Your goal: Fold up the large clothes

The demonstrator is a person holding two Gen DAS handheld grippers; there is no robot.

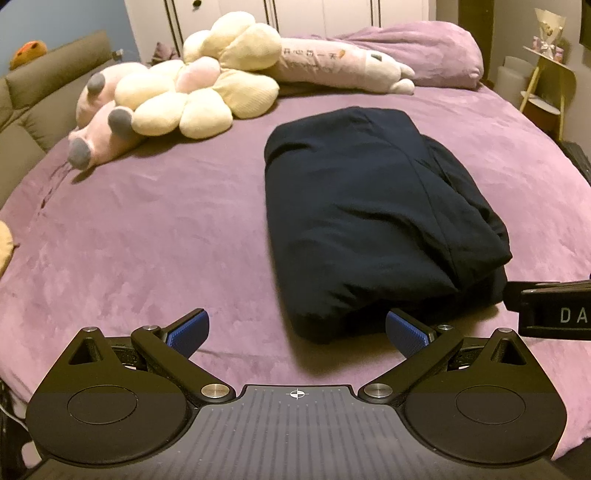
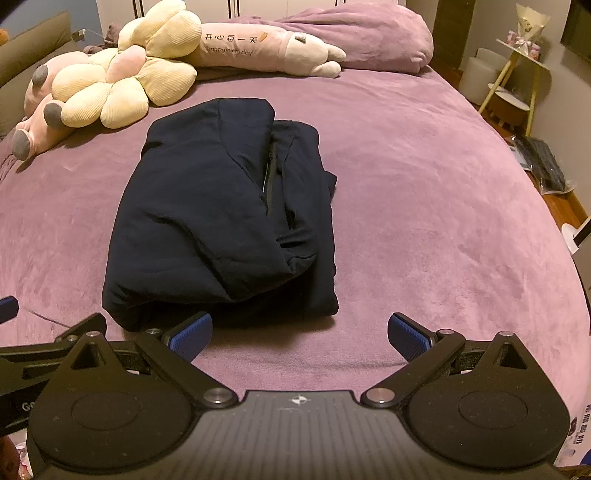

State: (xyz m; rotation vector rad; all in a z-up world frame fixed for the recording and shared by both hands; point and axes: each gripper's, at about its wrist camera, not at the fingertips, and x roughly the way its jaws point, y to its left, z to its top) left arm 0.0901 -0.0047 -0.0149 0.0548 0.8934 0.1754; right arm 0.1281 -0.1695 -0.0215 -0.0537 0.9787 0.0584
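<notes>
A dark navy garment (image 1: 373, 218) lies folded into a thick rectangular bundle on the purple bed (image 1: 147, 240); it also shows in the right wrist view (image 2: 229, 218), with a zipper visible along a fold. My left gripper (image 1: 297, 330) is open and empty, just in front of the bundle's near edge. My right gripper (image 2: 300, 334) is open and empty, near the bundle's near right corner. The right gripper's body shows at the right edge of the left wrist view (image 1: 554, 310).
A yellow flower plush (image 1: 199, 88) and pink plush toys (image 1: 99, 122) lie at the back left. A long pink pillow (image 2: 258, 44) and a bunched purple duvet (image 2: 369, 33) lie at the back. A side table (image 2: 517, 74) stands right of the bed.
</notes>
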